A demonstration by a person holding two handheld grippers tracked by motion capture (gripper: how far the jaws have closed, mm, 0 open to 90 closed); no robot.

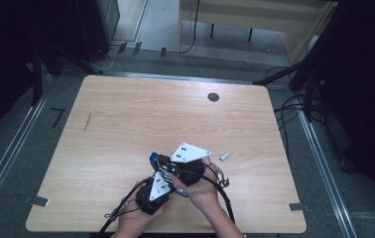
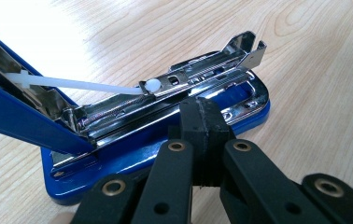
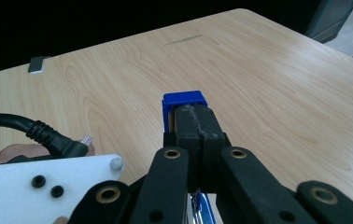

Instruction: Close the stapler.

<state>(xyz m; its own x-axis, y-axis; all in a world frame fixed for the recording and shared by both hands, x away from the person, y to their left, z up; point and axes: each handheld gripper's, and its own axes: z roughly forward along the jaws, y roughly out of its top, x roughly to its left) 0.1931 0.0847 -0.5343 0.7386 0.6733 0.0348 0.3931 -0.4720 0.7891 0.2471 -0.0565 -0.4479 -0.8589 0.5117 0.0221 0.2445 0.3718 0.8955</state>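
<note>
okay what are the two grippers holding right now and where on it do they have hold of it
Both hold the blue stapler, swung open. The left gripper is shut on the edge of its base; the right gripper is shut on the end of its raised blue top.

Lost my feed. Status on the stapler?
Left gripper shut on stapler base. Right gripper shut on its blue lid. Stapler open, magazine exposed. Nothing in the way.

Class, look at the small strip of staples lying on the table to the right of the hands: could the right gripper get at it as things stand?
Probably not yet: the table around the staple strip is bare, but the right gripper is shut on the stapler lid.
</note>
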